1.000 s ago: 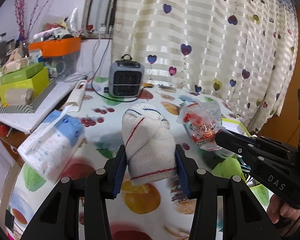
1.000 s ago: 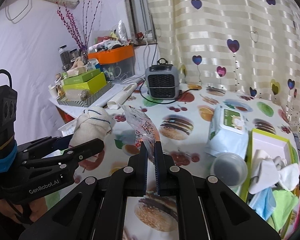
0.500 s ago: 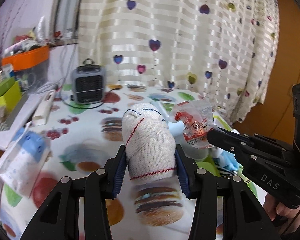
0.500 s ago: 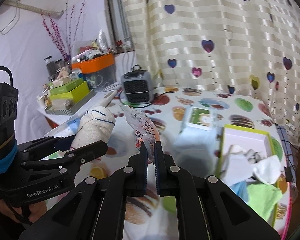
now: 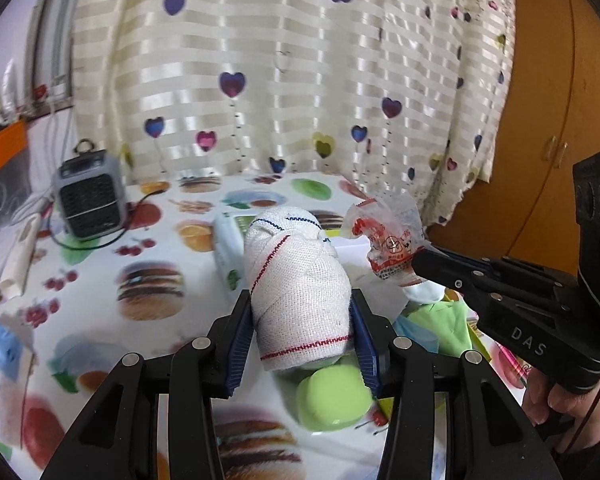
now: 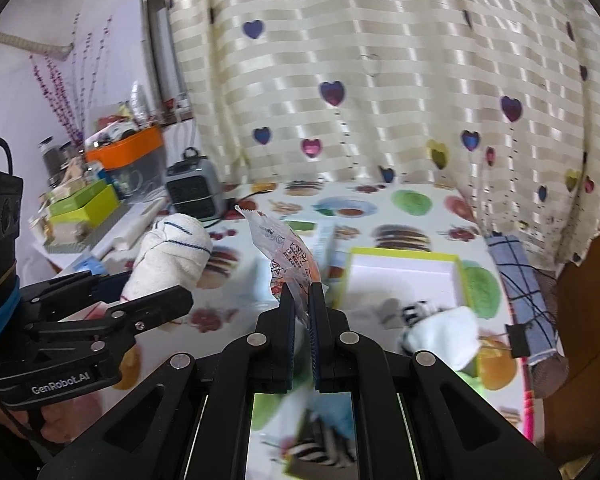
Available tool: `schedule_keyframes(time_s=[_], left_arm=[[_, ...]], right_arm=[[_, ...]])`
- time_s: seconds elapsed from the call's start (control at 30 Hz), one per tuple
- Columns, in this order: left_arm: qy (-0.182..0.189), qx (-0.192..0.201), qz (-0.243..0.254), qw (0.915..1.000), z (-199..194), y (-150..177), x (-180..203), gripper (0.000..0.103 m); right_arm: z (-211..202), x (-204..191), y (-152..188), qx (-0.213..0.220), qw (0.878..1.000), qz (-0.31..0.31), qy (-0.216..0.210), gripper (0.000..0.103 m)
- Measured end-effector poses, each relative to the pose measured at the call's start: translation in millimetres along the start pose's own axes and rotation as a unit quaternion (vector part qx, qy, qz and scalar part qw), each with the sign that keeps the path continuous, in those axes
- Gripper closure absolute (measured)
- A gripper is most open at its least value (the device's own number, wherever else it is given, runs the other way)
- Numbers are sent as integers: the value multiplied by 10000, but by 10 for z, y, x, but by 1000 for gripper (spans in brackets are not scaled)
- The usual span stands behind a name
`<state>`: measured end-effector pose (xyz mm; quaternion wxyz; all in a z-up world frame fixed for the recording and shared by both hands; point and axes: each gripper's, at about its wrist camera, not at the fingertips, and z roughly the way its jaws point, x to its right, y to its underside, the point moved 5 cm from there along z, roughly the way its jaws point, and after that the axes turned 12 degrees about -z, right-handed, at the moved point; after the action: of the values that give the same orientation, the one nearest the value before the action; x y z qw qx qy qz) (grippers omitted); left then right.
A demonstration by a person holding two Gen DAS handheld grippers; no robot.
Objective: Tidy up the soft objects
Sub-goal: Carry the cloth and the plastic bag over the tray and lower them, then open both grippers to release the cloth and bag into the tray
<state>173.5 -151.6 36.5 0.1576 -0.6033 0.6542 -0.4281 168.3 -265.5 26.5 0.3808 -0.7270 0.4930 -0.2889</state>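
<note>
Clamping rolled cloth (image 5: 298, 292) btwn L gripper (image 5: 300, 336) pads; R gripper (image 6: 302, 312) pinches plastic packet (image 6: 284, 256).

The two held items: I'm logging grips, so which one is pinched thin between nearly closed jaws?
The crinkly red-printed plastic packet in the right gripper. The white bandage roll, bulky, fills the left gripper.

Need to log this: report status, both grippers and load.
Left gripper shut on cloth roll. Right gripper shut on plastic packet. Both held above table, box ahead. Nothing in the way.
</note>
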Motion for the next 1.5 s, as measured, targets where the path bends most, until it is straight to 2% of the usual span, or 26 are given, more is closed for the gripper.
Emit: schedule_keyframes(time_s=[0.2, 0.47, 0.7, 0.87, 0.93, 1.0, 1.07, 1.27, 1.5], left_arm=[[177, -211, 160, 9995, 323, -43, 200, 58], [195, -454, 313, 9983, 723, -119, 341, 58], [166, -549, 395, 9976, 926, -174, 429, 58], [142, -678, 421, 9967, 1092, -196, 481, 58], [146, -759, 441, 9960, 1164, -194, 509, 58], [150, -829, 480, 9953, 1232, -180, 542, 58], [159, -885, 504, 9947, 1288, -169, 571, 58], [200, -1114, 537, 9921, 1485, -136, 658, 58], [230, -1183, 456, 9917, 1626, -181, 705, 56]], right_arm=[[118, 359, 43, -125, 9994, 177, 259, 97], [344, 766, 105, -367, 9975, 301, 528, 96], [655, 976, 208, -751, 9942, 277, 711, 96], [847, 1039, 304, -1043, 9920, 283, 647, 94], [843, 1036, 317, -987, 9929, 259, 611, 88], [807, 1039, 307, -894, 9939, 285, 572, 71], [761, 1049, 295, -801, 9947, 306, 568, 59], [640, 1093, 289, -653, 9952, 463, 562, 58], [509, 1096, 287, -525, 9956, 515, 575, 58]])
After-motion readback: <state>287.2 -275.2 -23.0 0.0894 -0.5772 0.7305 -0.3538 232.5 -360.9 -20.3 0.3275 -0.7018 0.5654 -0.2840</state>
